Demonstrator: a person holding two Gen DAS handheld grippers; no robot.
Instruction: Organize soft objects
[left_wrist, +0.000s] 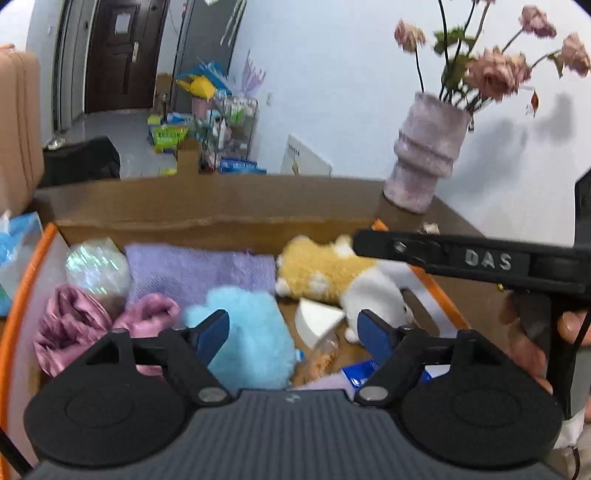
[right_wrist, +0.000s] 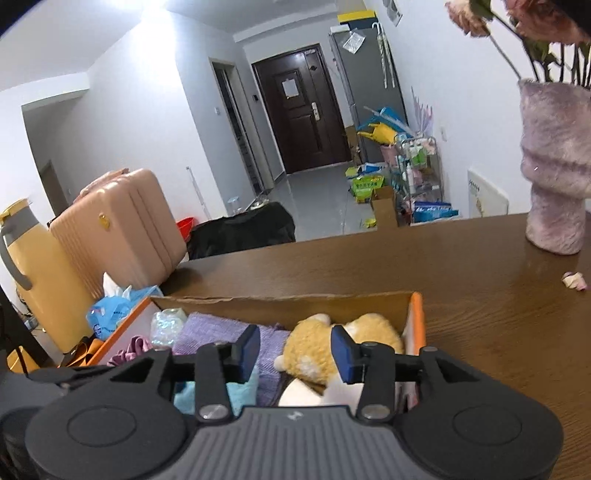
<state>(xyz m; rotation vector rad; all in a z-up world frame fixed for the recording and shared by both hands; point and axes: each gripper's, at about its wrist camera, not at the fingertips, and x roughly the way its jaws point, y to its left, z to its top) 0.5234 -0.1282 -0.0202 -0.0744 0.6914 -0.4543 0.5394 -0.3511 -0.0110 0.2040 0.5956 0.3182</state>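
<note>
I have both tongs parked over the cardboard box (left_wrist: 207, 218), and neither one holds anything. The left gripper (left_wrist: 291, 330) stands wide open, with nothing pinched between its blue pads; the right gripper (right_wrist: 293, 349) is parted more narrowly and is empty too.

Where the soft things lie from the left tongs: the blue fluffy toy (left_wrist: 251, 339) sits directly under and just ahead of the left-hand pad, partly inside the gap. The orange-and-white plush (left_wrist: 332, 277) lies ahead and to the right, its long axis running slantwise from far-left down toward the near-right pad. The purple towel (left_wrist: 199, 269) is flat against the far wall, ahead and left, and the pink crumpled cloth (left_wrist: 85, 321) is off to the left side.

From the right tongs, that same plush (right_wrist: 325, 347) fills the gap between the pads, just beyond them (I can't tell how much height separates them).

My judgement: the right hand is better lined up for the plush, the left for the blue toy. The plush's slant means the right jaws would close across its body, which suits it.
</note>
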